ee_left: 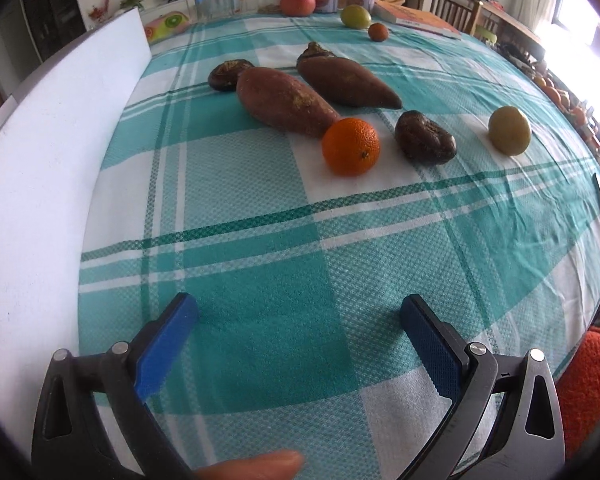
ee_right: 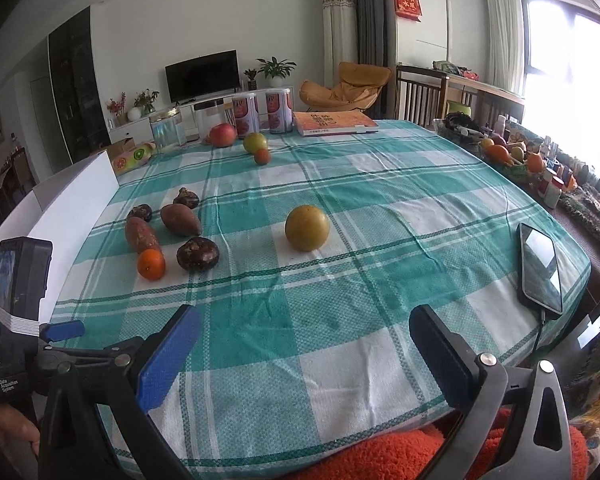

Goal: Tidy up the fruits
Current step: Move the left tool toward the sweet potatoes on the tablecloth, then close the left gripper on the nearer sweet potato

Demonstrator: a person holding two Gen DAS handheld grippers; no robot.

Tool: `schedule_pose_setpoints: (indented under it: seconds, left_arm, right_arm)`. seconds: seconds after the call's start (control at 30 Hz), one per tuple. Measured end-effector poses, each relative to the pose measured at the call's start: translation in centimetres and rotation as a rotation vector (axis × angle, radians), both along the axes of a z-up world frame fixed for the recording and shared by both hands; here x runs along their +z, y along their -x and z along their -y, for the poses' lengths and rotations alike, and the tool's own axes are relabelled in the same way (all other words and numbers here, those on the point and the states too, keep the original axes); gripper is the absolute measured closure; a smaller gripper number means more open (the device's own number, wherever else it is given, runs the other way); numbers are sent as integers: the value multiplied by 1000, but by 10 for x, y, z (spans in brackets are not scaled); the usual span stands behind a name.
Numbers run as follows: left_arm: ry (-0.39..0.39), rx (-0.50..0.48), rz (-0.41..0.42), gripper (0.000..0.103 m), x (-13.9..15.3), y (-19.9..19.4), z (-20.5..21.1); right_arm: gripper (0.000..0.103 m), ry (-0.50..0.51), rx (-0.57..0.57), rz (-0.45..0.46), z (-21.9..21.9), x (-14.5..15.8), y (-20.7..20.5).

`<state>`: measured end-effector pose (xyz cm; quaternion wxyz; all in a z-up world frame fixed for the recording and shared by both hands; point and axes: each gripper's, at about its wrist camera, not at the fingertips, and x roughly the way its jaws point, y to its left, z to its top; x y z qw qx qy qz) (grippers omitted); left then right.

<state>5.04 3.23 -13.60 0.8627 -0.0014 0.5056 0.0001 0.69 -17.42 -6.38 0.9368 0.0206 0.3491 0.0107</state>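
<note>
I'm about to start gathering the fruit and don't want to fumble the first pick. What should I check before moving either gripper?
1. Left gripper open and empty: ok, fingers wide apart over bare tablecloth.
2. Right gripper open and empty: ok.
3. Orange free to grasp: not ok, it touches or nearly touches the tip of the nearer sweet potato.
4. Yellow-green fruit free to grasp: ok, it sits alone on the cloth.
5. Phone clear of the right gripper's path: ok, it lies at the table edge, off to the side.
6. Where the fruit should go: cannot tell, no empty bowl or tray shows.
</note>
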Motion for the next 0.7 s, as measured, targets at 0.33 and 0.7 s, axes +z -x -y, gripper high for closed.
schedule_pose_setpoints:
  seconds: [0.33, 0.7]
  left_arm:
    - [4, -1, 84, 0, -2, 1, -5]
    - [298, 56, 57, 2, 24, -48, -36]
  right_arm:
    - [0, -45, -30, 2, 12, -5, 4]
    - [0, -45, -24, -15, 12, -8, 2]
